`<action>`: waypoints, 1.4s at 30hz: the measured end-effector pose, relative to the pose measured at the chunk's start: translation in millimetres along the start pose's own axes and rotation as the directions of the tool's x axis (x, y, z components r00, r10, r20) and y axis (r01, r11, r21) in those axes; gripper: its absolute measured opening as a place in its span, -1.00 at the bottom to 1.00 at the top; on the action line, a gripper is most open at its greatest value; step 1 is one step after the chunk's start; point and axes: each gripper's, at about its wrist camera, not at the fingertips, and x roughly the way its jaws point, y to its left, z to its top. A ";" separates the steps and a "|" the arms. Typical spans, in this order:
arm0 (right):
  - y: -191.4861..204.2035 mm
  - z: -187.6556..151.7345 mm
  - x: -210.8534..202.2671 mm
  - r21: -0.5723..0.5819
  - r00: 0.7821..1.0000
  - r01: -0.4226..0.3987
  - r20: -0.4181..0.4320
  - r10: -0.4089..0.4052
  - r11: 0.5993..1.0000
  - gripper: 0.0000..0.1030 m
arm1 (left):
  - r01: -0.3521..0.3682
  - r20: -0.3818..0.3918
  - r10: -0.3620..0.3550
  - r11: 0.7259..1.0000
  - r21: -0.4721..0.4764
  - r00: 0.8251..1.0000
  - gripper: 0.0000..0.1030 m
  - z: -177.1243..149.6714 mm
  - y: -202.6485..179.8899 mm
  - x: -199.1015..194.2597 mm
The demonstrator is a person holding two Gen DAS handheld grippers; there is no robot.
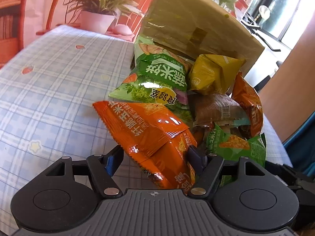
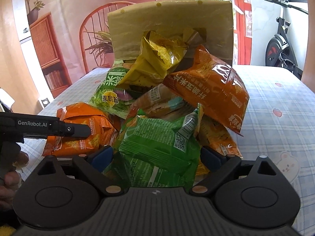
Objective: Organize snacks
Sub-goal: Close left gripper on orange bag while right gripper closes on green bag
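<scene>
A pile of snack bags lies on a table covered with a blue checked cloth [image 1: 59, 82], spilling from the mouth of a cardboard box [image 2: 169, 25] tipped on its side.

Bag count, right wrist view — two orange, two green, one yellow, one brown:
- a large orange bag [image 2: 208, 96] leaning on the right of the pile;
- a yellow bag [image 2: 157, 59] half inside the box opening;
- a green bag with printed lettuce [image 2: 112, 94] at the left of the pile;
- a brown bag [image 2: 157, 98] in the middle, partly buried;
- a green bag [image 2: 159, 143] at the front;
- a small orange bag [image 2: 84, 129] at the left front.

The right gripper [image 2: 156, 155] straddles the front green bag. Its blue pads sit at either edge of the bag; whether they press on it cannot be told.

The left gripper [image 1: 153, 155] has the small orange bag [image 1: 151, 135] between its fingers. The right finger touches the bag — the left finger stands clear of it, so the bag is not clamped.

Two potted plants [image 1: 98, 5] stand beyond the table's far edge in the left wrist view.
</scene>
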 end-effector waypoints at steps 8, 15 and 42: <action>-0.7 -0.2 0.7 0.019 1.000 -0.026 -0.007 0.026 0.999 0.79 | 0.045 -0.015 -0.045 0.998 -0.054 0.999 0.53 0.8 8.0 8.7; -5.9 -1.1 2.7 0.065 0.999 -0.050 -0.016 0.052 0.997 0.67 | 0.071 0.018 -0.071 0.997 0.010 0.997 0.09 -0.3 -0.9 -1.4; -1.4 3.0 -44.7 0.093 0.988 -0.069 0.142 0.055 0.993 0.46 | 0.019 0.153 -0.023 0.999 0.028 0.988 0.08 1.6 -2.8 -53.7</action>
